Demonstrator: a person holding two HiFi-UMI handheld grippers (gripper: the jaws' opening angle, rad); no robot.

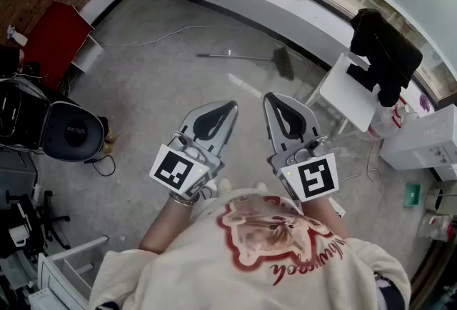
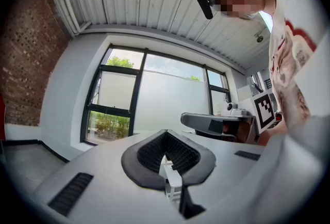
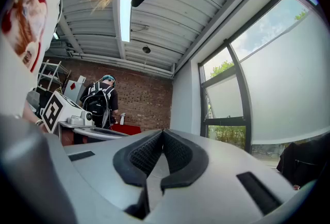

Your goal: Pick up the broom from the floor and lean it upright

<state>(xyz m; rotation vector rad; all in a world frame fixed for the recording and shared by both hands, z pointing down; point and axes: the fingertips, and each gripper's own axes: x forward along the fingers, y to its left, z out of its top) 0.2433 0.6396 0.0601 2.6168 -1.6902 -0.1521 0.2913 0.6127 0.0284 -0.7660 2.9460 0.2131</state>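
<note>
The broom (image 1: 243, 57) lies flat on the concrete floor (image 1: 157, 94), well apart from both tongs and at about twelve o'clock from them in the head view. Its long axis runs nine to three. The bare handle end points toward nine, and the bristle head (image 1: 284, 63) sits at the three o'clock end, near what looks like a white chair (image 1: 348, 93). The left gripper (image 1: 230, 108) and right gripper (image 1: 271, 98) are held side by side and roughly level, each with its jaws pressed together on nothing. The right one is nearer the bristle head and the left nearer the mid-handle, so either could reach it.
</note>
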